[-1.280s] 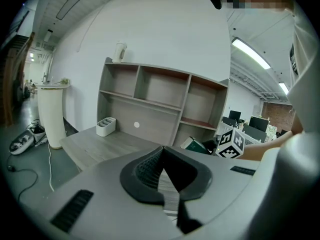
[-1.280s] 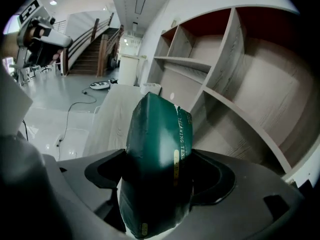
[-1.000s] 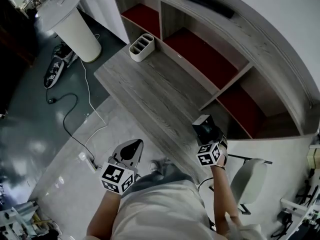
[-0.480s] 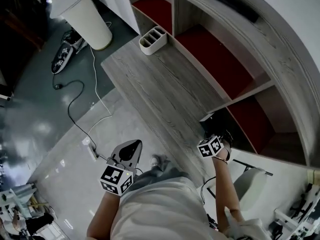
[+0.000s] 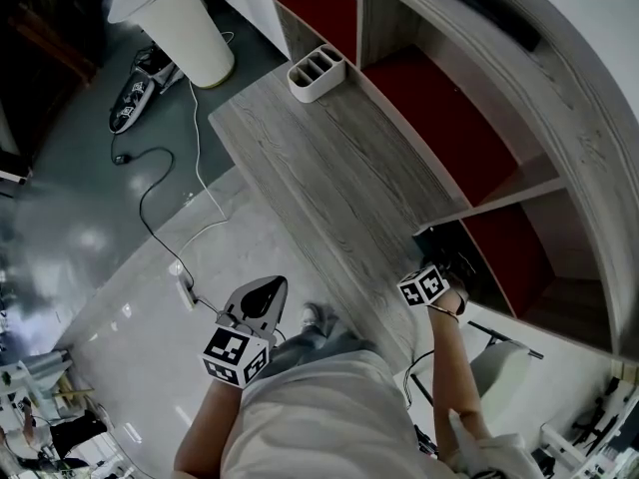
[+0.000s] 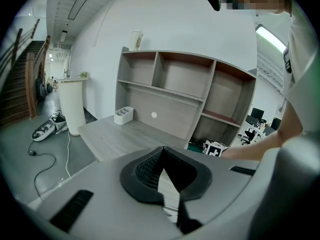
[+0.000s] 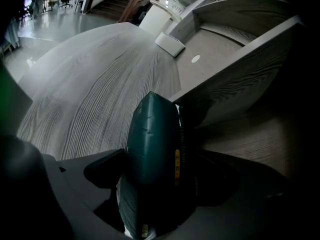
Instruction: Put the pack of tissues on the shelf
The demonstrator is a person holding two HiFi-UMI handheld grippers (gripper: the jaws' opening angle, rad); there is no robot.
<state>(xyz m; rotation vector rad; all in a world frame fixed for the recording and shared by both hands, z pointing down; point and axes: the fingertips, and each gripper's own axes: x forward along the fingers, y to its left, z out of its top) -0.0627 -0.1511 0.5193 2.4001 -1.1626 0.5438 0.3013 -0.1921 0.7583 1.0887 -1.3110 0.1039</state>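
Observation:
The pack of tissues (image 7: 152, 149) is dark green and glossy, standing on edge between the jaws of my right gripper (image 7: 156, 181), which is shut on it. The pack's front end reaches the wooden divider (image 7: 240, 59) at the mouth of a lower shelf compartment. In the head view my right gripper (image 5: 437, 252) is at the right end of the desk (image 5: 329, 168), against the shelf (image 5: 504, 193), and the pack there is mostly lost in shadow. My left gripper (image 5: 262, 297) hangs low over the floor, shut with nothing in it (image 6: 162, 151).
A white compartmented organizer (image 5: 317, 71) stands at the desk's far end. A white cylindrical stand (image 5: 185, 23) and a trailing white cable (image 5: 195, 158) are on the floor to the left. A grey chair (image 5: 499, 367) sits by my right arm. The shelf has several red-lined compartments (image 5: 439, 118).
My right gripper has carried the pack forward and to the right, from above the desk edge to the mouth of the lower right compartment. The left gripper has stayed put.

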